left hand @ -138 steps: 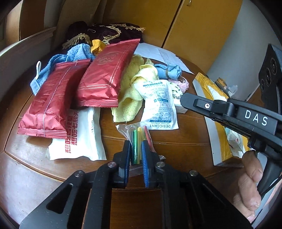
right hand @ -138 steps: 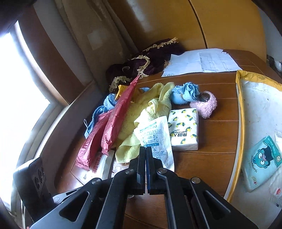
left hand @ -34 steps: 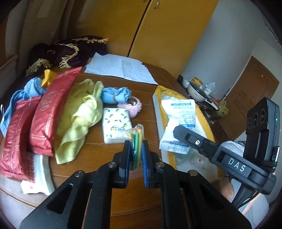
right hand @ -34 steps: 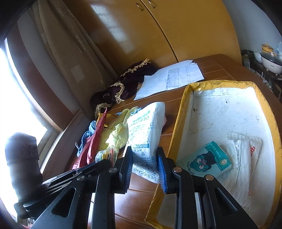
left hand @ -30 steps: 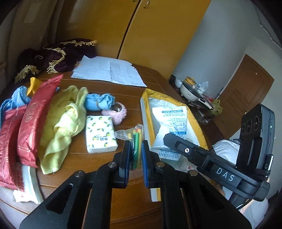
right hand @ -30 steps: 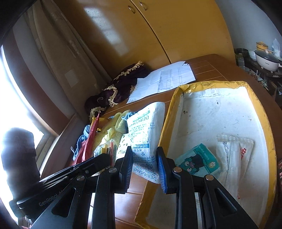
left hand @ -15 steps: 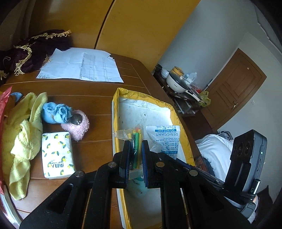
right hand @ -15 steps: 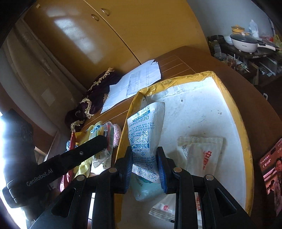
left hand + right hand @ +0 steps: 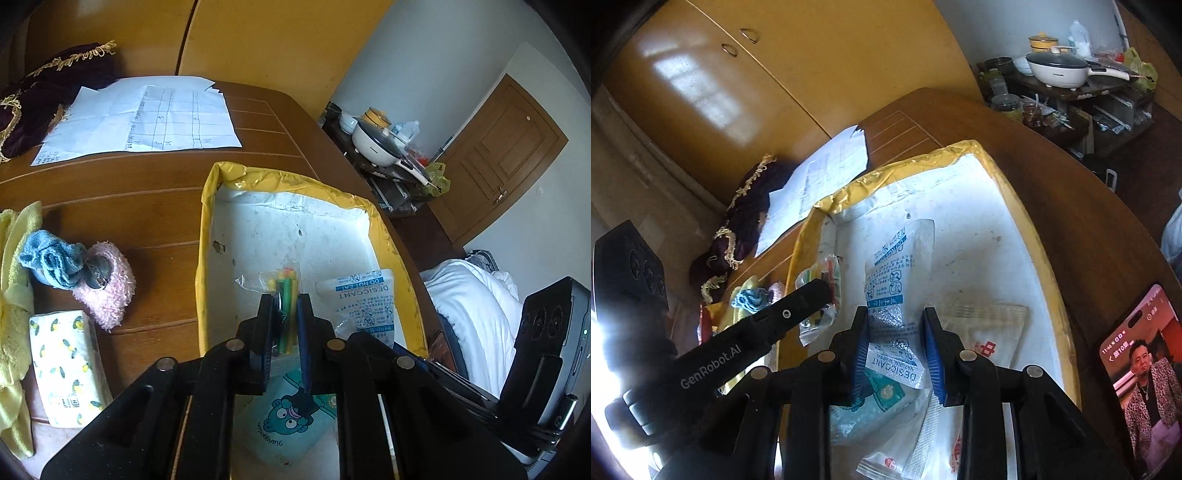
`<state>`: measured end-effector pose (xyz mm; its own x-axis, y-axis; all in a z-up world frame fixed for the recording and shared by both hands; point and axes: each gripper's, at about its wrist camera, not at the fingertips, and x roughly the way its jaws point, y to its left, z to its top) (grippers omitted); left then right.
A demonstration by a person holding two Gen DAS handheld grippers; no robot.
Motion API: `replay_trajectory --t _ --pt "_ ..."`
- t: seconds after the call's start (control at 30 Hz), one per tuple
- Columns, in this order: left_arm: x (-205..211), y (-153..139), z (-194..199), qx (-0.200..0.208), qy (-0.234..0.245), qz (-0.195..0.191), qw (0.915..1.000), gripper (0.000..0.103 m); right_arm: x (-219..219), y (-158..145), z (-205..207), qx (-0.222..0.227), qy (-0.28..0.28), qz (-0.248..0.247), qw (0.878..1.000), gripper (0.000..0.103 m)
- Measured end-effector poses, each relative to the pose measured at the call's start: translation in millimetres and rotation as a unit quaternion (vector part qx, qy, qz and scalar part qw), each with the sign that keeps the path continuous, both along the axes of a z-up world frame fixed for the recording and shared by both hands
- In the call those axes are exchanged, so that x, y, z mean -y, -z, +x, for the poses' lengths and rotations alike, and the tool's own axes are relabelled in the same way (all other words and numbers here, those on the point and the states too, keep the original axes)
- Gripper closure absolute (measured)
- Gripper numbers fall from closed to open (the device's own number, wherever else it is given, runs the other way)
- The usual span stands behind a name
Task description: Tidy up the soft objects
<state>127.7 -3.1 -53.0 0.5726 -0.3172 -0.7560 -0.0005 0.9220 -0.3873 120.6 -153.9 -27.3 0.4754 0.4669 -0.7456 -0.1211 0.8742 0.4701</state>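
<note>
A white box with a yellow rim point(image 9: 207, 236) stands on the wooden table. My left gripper point(image 9: 284, 306) is shut on a clear bag of coloured sticks point(image 9: 286, 284) and holds it just above the box floor. To its right my right gripper point(image 9: 895, 332) is shut on a white desiccant packet point(image 9: 894, 273), which slants down toward the floor of the box point(image 9: 979, 236). The same packet point(image 9: 356, 302) shows beside the right wall in the left wrist view. A teal tissue pack point(image 9: 288, 417) and a white sachet with red print point(image 9: 990, 332) lie in the box.
Left of the box lie a lemon-print tissue pack point(image 9: 62, 365), a pink fuzzy item point(image 9: 110, 295), a blue cloth point(image 9: 48, 258) and a yellow towel point(image 9: 14, 314). Papers point(image 9: 140, 118) and a maroon cloth point(image 9: 37, 92) sit at the back. A lit phone point(image 9: 1141, 380) lies right of the box.
Both grippers have swung right from the pile of soft things to over the box and come lower into it. Each still carries its item; the desiccant packet now leans lower.
</note>
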Motion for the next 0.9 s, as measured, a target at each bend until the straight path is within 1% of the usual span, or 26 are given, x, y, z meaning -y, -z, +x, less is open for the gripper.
replay_trajectory --t 0.07,0.2,0.27,0.3,0.33,0.37,0.4,0.47,0.57,0.63,0.67,0.73,0.8,0.9 --pt "3.2 0.8 -0.7 0.0 0.004 0.004 1.0 0.093 2.8 3.0 0.6 -0.007 0.002 0.006 1.0 0.07" --pt "4.2 3.4 -0.2 -0.003 0.006 0.003 1.0 0.093 5.6 5.1 -0.3 -0.011 0.011 0.01 1.0 0.065" --pt "2.2 5.4 1.4 -0.005 0.006 -0.004 1.0 0.093 7.1 3.9 -2.0 -0.007 0.012 0.016 1.0 0.064" --pt "1.3 6.3 2.3 -0.008 0.007 -0.008 0.9999 0.091 7.3 2.7 -3.4 -0.004 0.012 0.018 1.0 0.064" --pt "0.4 6.8 2.7 -0.01 0.008 -0.012 0.9998 0.09 7.2 1.2 -4.7 -0.001 0.012 0.021 1.0 0.061" --pt "-0.8 7.0 2.8 -0.011 0.007 -0.016 0.9998 0.084 6.8 -0.9 -6.2 0.003 0.012 0.024 1.0 0.059" --pt "-2.1 6.7 2.6 -0.01 0.006 -0.02 0.9997 0.074 6.3 -2.8 -7.7 0.007 0.011 0.026 1.0 0.058" --pt "-5.7 4.4 0.7 -0.004 0.001 -0.031 0.9995 0.064 4.1 -7.5 -11.8 0.017 0.012 0.028 0.999 0.056" --pt "-11.2 -2.3 -4.2 -0.005 0.002 -0.047 0.9989 0.06 -0.4 -14.9 -19.0 0.034 0.009 0.032 0.999 0.056" --pt "-18.0 -11.5 -15.1 -0.001 -0.011 -0.049 0.9987 0.06 -5.6 -22.4 -27.6 0.053 0.0 0.041 0.998 0.053" --pt "-21.7 -17.4 -22.9 0.009 -0.015 -0.05 0.9986 0.058 -9.4 -27.1 -33.0 0.066 -0.009 0.045 0.997 0.052" --pt "-31.3 -30.7 -43.0 0.033 -0.037 -0.031 0.9983 0.051 -17.9 -36.0 -43.2 0.091 -0.029 0.051 0.994 0.046" --pt "-47.8 -40.3 -66.3 0.057 -0.07 -0.024 0.9957 0.04 -29.8 -43.2 -52.5 0.111 -0.054 0.057 0.991 0.038" --pt "-79.3 -44.3 -99.2 0.076 -0.116 -0.032 0.9898 0.04 -52.8 -50.2 -64.5 0.127 -0.088 0.062 0.986 0.038"
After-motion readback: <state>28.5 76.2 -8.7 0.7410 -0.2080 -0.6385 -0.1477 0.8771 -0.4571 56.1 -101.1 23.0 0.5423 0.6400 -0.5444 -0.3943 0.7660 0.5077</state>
